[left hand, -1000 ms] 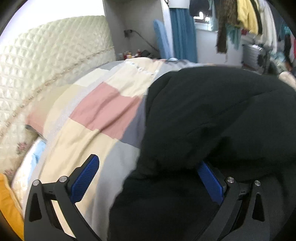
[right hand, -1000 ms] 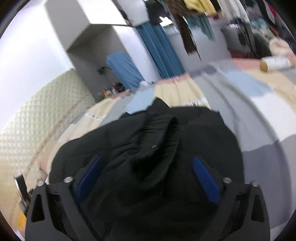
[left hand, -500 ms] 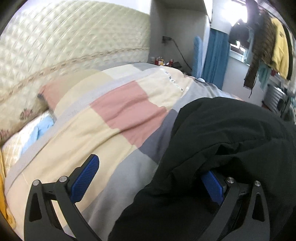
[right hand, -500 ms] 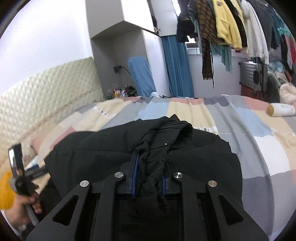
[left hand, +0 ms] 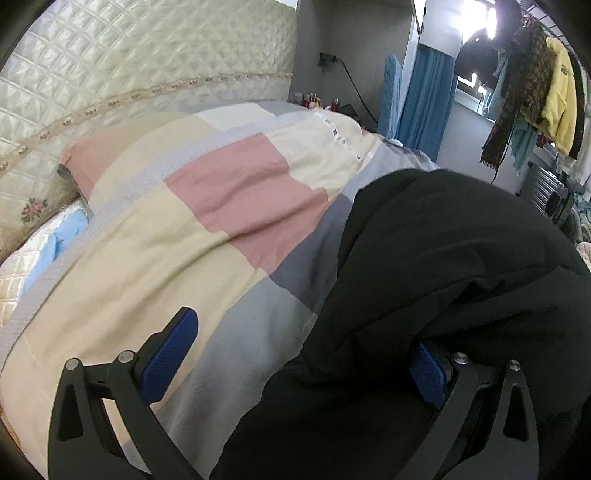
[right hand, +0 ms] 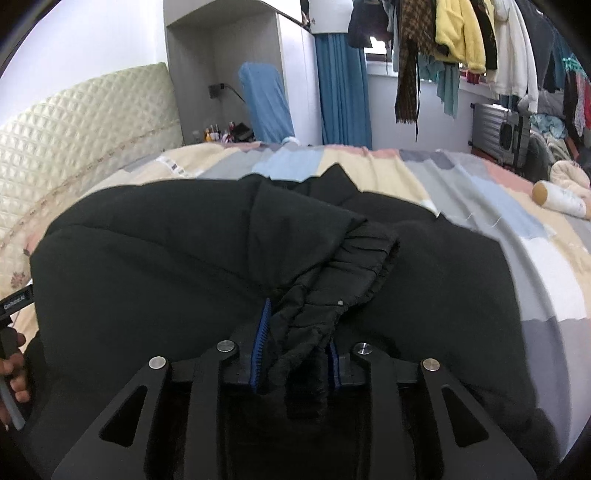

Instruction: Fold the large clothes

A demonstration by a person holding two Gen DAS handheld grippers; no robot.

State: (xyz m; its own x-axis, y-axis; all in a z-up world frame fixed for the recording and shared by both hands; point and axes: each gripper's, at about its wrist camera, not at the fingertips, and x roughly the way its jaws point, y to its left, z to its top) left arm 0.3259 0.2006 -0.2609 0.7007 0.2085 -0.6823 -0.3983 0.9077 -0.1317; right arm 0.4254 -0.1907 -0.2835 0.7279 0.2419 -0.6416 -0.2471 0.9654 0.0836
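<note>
A big black padded jacket (left hand: 461, 240) lies bunched on the patchwork quilt (left hand: 221, 221). My left gripper (left hand: 303, 339) stands open at the jacket's left edge; the cloth drapes over its right finger and the left finger (left hand: 173, 343) hovers over bare quilt. In the right wrist view the jacket (right hand: 166, 266) fills the middle. My right gripper (right hand: 295, 332) has its blue pads pressed on a gathered sleeve near the elastic cuff (right hand: 365, 251); its jaws are opening slightly with the sleeve between them.
A quilted cream headboard (left hand: 129, 66) and a pink pillow (left hand: 96, 147) lie at the left. A pale bottle (right hand: 557, 197) rests on the quilt (right hand: 535, 258) at the far right. Clothes hang on a rail (right hand: 454, 33) behind the bed. A hand (right hand: 14, 362) shows at the left edge.
My right gripper went from wide open over the jacket to clamped on the sleeve, then moved nearer the cuff. The left gripper rolled and shifted along the jacket's edge, staying open.
</note>
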